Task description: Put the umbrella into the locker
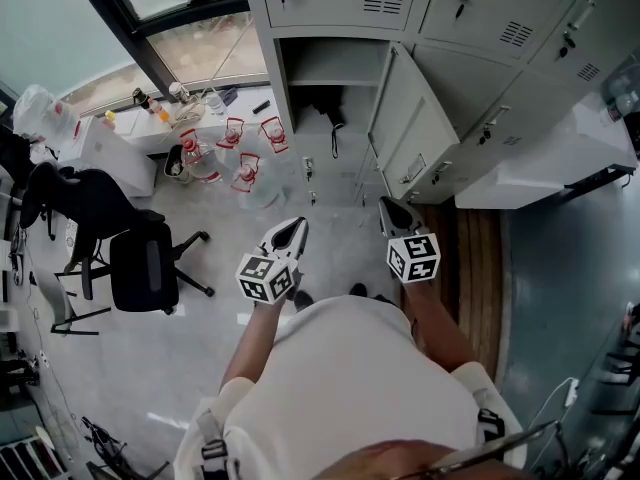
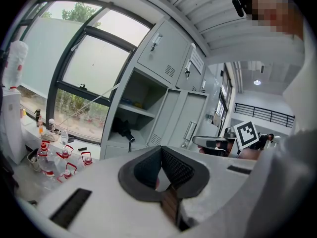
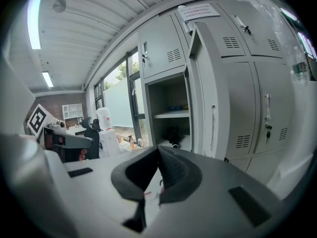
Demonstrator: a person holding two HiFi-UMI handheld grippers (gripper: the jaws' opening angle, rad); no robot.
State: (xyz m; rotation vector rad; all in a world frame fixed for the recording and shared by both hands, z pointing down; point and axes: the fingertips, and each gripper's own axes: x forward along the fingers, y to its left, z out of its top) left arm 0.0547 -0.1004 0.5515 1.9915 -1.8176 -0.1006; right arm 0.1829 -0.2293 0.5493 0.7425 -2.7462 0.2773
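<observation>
The task is judged to be all but done. The umbrella (image 1: 322,116), black and folded, is seen lying inside the open locker (image 1: 281,86), in the lower space under the shelf (image 1: 335,70), with its strap hanging over the front edge. The same placing is shown in the left gripper view (image 2: 122,128) and in the right gripper view (image 3: 173,135).

Nothing is held by either gripper. The left gripper (image 1: 293,230) is closed, its pads met at the tips with nothing between them, and it is held in front of the person, well apart from the locker. The right gripper (image 1: 391,211) is likewise closed and empty, near the edge of the locker door (image 1: 405,118).

The door is swung open. If closing it is counted as part of the task, only that step would be left.

On the shelf above the umbrella a few small coloured things (image 3: 178,108) are made out, too small to be named. The neighbouring lockers are shut, so their contents cannot be told. On the floor by the window a group of clear jugs with red handles (image 1: 232,153) is seen.
</observation>
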